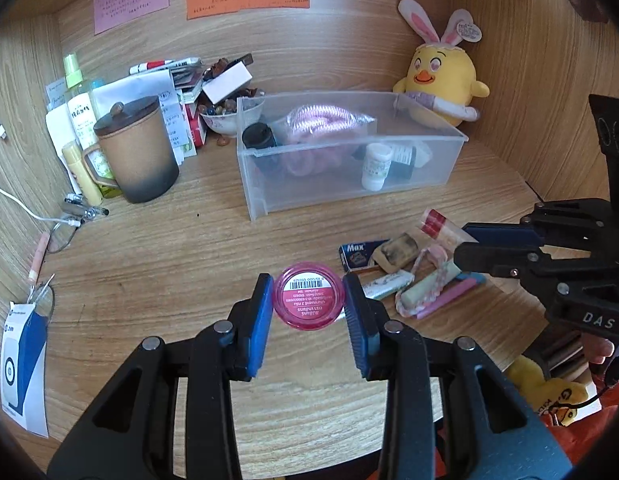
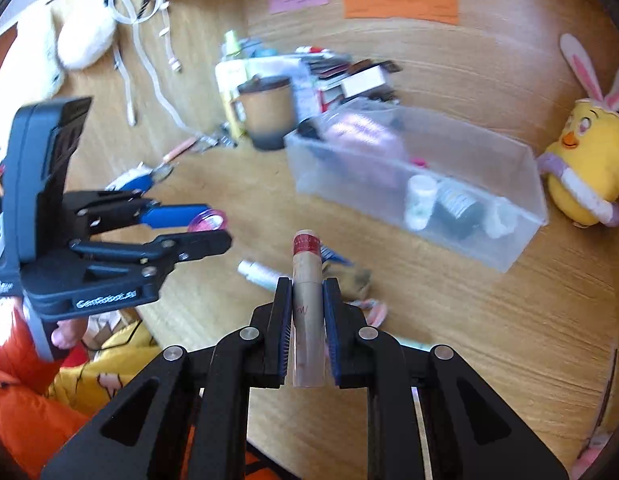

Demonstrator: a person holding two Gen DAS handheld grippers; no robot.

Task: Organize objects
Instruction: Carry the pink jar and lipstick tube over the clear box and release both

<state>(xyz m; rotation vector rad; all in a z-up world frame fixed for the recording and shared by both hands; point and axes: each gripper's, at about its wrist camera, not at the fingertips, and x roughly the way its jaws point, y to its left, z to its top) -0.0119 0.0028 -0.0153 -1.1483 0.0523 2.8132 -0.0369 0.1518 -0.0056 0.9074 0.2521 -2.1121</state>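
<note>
Wooden counter (image 1: 157,264), cluttered, clear bin (image 1: 349,184) at back by a plush chick (image 1: 441,80). Left gripper (image 1: 309,304) fingers clamp a pink round jar (image 1: 308,295), label up, off the counter. Right gripper (image 2: 307,312) fingers pinch a beige tube (image 2: 307,304) with red band, probably lip balm; view blurred.

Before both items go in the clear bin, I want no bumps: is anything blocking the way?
Nothing visible does. Bare desk lies between the pink jar and the clear bin, and its top is open; inside, bottles crowd the right.
</note>
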